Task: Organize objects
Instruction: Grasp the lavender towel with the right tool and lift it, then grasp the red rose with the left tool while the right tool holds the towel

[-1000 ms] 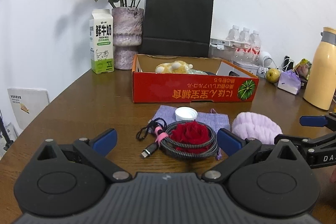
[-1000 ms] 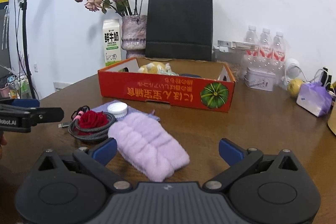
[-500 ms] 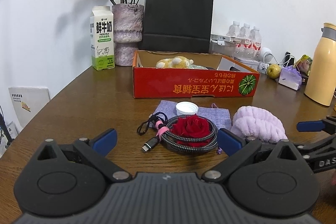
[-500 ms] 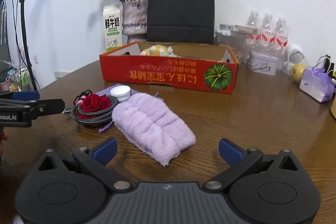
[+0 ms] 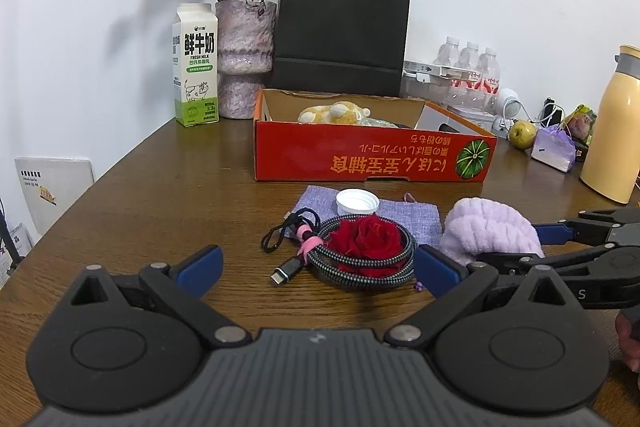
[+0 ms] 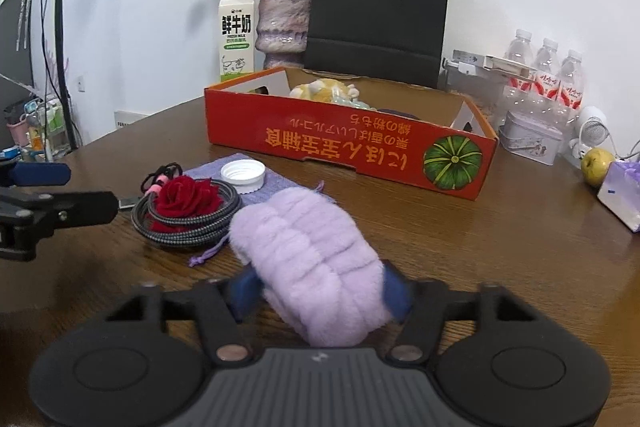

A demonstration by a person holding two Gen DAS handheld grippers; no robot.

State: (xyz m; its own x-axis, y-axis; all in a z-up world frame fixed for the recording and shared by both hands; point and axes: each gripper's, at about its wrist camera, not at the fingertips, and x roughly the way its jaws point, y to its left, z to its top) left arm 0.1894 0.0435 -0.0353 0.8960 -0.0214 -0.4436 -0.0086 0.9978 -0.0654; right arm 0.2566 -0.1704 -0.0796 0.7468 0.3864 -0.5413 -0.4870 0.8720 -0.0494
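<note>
I see a fluffy lilac cloth (image 6: 308,255) lying on my dark brown wood-grain table (image 6: 480,247), beside a red fabric rose (image 5: 372,237) ringed by a grey-and-black braided cable (image 5: 360,273). The box (image 5: 372,157) is orange-red with yellow lettering and a striped green pumpkin.

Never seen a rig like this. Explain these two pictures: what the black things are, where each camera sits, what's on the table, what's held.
No robot: a person holds a two-finger gripper in each hand, each carrying a camera looking along its fingers. The left gripper hangs open, empty, before a coiled cable ringing a red rose. The right gripper is closing its jaws on a fluffy lilac cloth. On the wooden table also lie a white cap, a purple pouch and a red box.
</note>
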